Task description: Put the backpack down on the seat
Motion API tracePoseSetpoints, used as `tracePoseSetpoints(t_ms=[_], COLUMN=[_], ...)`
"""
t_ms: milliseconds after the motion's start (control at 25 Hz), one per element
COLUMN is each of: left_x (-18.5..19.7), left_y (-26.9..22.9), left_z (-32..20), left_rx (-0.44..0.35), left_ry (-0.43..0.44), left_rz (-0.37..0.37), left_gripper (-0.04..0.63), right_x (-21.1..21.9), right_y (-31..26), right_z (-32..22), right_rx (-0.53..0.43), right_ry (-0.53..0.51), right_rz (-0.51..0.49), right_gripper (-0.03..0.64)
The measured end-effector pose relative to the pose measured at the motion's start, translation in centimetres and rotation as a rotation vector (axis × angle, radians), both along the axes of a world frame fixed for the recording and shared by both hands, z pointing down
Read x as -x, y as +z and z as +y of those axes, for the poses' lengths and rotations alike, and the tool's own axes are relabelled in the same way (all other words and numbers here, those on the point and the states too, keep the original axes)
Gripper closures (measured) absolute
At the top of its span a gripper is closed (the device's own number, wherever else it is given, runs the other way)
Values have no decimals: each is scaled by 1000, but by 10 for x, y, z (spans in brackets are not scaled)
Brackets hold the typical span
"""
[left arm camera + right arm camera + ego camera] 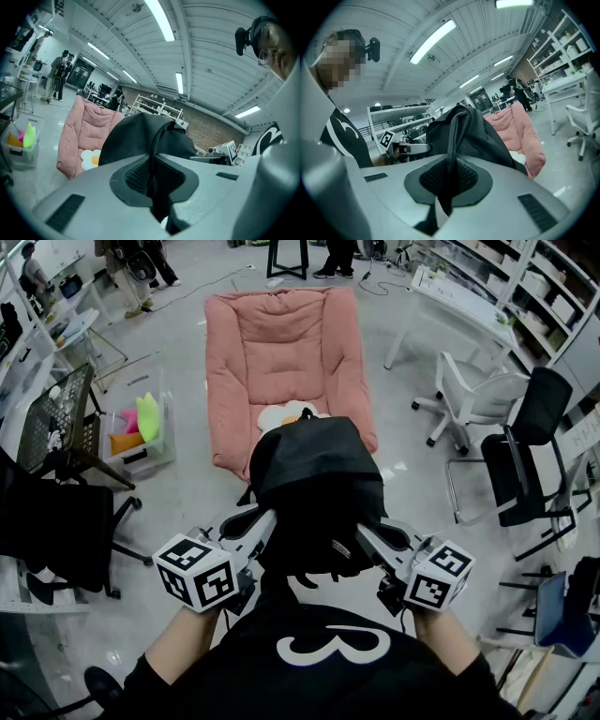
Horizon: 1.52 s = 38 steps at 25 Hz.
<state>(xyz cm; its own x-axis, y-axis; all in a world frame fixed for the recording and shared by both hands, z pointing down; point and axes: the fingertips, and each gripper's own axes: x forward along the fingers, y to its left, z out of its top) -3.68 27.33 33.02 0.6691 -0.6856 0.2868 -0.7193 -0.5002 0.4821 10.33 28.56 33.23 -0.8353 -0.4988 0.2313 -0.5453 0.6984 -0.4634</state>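
- The left claw is clamping tight on a black strap of the backpack, with the strap running up between its dark pads.
- The right claw is likewise pinching shut on another black strap, which is rising out of its jaws to the backpack's top.
- In the head view the left claw is gripping the bag at its 8 o'clock side and the right claw at its 4 o'clock side.
- The backpack is hanging between the two claws, just in front of the person's chest and up off the floor.
- The pink cushioned seat is lying at 12 o'clock from the bag, and the bag is covering the seat's near edge.
- A flower-shaped cushion is resting on the seat's near end, partly hidden behind the bag.
- A clear bin of bright things is sitting at 10 o'clock.
- A white chair and a black office chair are standing at 2 to 3 o'clock.
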Motion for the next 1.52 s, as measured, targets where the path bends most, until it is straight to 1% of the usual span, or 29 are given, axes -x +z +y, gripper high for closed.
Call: tracePoseSetpoints(t_ms=[240,400,480,640,880,1000,1200,1360,1520], left_x=[25,38,43,57,76,84,88,91,85], left_y=[13,32,40,54,61,62,55,54,56], left_z=[-48,-81,-97,-128,-172,-184,-209,-230,-260], left_rx=[11,76,84,102,121,116,89,90,96], left_ry=[18,38,53,78,105,124,143,138,114], left_rz=[-10,15,8,6,10,10,15,9,-4], left_gripper=[568,568,568,568,568,568,568,568,568], right_x=[25,37,43,56,74,81,85,87,82], right_y=[16,38,47,59,67,69,61,60,63], right_z=[-49,-82,-98,-127,-164,-174,-194,-217,-249], right_rx=[32,103,124,143,174,168,124,115,124], right_ry=[23,45,57,84,133,156,177,191,186], right_rz=[-4,-21,-26,-16,-36,-32,-18,-15,-26], right_gripper=[594,594,594,594,594,594,594,594,594])
